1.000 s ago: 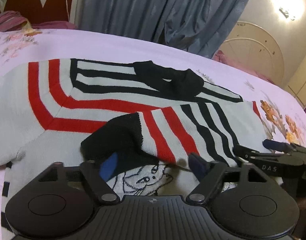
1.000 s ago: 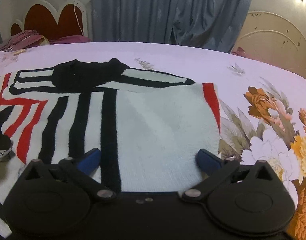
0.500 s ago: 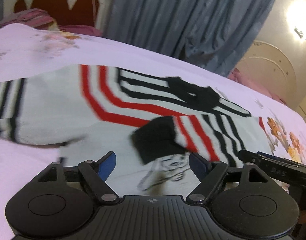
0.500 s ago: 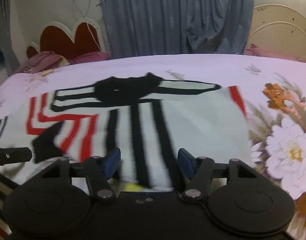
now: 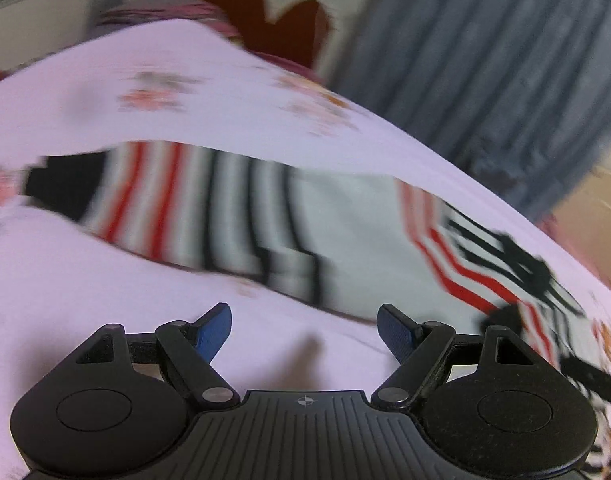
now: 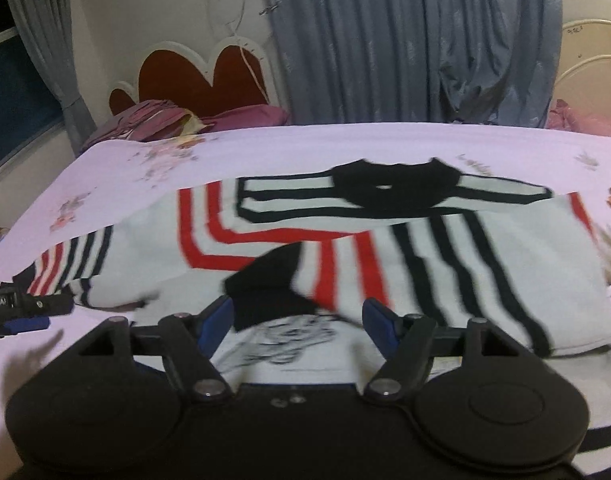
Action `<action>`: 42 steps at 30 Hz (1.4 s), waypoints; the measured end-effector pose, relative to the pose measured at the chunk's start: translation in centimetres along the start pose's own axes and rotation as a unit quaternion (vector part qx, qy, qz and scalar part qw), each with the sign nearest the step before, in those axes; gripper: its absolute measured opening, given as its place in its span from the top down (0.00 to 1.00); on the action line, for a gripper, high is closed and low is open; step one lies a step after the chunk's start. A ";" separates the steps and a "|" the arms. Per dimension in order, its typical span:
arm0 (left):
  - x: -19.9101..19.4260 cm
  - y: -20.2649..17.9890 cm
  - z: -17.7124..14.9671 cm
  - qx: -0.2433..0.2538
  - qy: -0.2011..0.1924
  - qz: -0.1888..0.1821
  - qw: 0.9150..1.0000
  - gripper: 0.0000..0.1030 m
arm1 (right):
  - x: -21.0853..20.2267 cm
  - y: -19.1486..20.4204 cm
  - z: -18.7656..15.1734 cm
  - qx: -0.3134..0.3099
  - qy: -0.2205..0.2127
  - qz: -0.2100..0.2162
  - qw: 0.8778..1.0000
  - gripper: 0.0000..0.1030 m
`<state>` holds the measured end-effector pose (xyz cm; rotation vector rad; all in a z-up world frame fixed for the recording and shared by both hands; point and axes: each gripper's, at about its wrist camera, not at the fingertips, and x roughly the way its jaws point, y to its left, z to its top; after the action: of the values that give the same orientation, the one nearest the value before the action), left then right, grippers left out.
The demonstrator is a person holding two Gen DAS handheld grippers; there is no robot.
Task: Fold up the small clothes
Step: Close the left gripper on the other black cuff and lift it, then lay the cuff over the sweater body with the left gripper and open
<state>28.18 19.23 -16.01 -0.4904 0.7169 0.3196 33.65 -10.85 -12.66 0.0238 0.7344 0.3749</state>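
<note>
A small white sweater (image 6: 505, 248) with red and black stripes and a black collar (image 6: 389, 186) lies flat on the bed. Its right sleeve is folded across the chest, black cuff (image 6: 265, 280) near the middle. Its left sleeve (image 5: 225, 208) stretches out to the left, black cuff (image 5: 65, 184) at the end. My left gripper (image 5: 305, 332) is open and empty over bare sheet, just in front of that sleeve; it also shows in the right wrist view (image 6: 21, 312). My right gripper (image 6: 297, 324) is open and empty, low over the sweater's front by the folded cuff.
The bed has a pale pink floral sheet (image 6: 265, 148). A red and white headboard (image 6: 201, 76) and purple pillows (image 6: 153, 120) are at the far left. Blue-grey curtains (image 6: 405, 40) hang behind the bed.
My left gripper has swung left, from the folded sleeve to the outstretched left sleeve. My right gripper has pulled back and left, off the sweater's right side toward its middle.
</note>
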 end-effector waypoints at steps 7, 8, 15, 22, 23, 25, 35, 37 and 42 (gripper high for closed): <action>1.4 8.5 2.3 -0.084 -0.016 0.039 0.996 0.23 | 1.8 4.1 -0.1 -0.016 0.007 -0.007 1.000 0.32; 1.8 9.3 2.4 -0.099 -0.018 0.036 0.994 0.23 | 2.1 4.5 -0.1 -0.017 0.008 -0.007 1.000 0.32; 4.9 12.7 3.0 -0.146 -0.048 -0.008 0.988 0.45 | 3.0 6.4 -0.3 -0.021 0.012 -0.025 0.999 0.32; 7.0 14.3 4.4 -0.167 -0.066 -0.020 0.984 0.89 | 3.9 6.2 -0.1 -0.012 0.011 -0.069 0.998 0.35; 7.0 14.3 4.5 -0.167 -0.068 -0.025 0.983 0.91 | 4.0 6.0 -0.1 -0.009 0.010 -0.075 0.997 0.36; 6.5 13.8 4.7 -0.157 -0.080 -0.035 0.984 0.94 | 4.1 5.5 0.1 0.000 0.009 -0.087 0.996 0.38; 2.0 1.9 7.8 -0.006 -0.138 -0.161 0.977 0.94 | 6.8 2.2 0.7 0.023 0.026 -0.119 0.992 0.41; 1.8 -1.2 7.9 0.018 -0.136 -0.186 0.973 0.94 | 8.2 1.6 0.2 0.012 0.045 -0.123 0.991 0.40; 2.6 -9.6 5.9 0.069 -0.103 -0.240 0.963 0.94 | 5.7 -0.2 0.9 0.038 0.021 -0.077 0.996 0.39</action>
<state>37.50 14.53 -10.98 -0.4753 0.3956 -0.1345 38.22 -8.94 -15.71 0.0317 0.7864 0.2003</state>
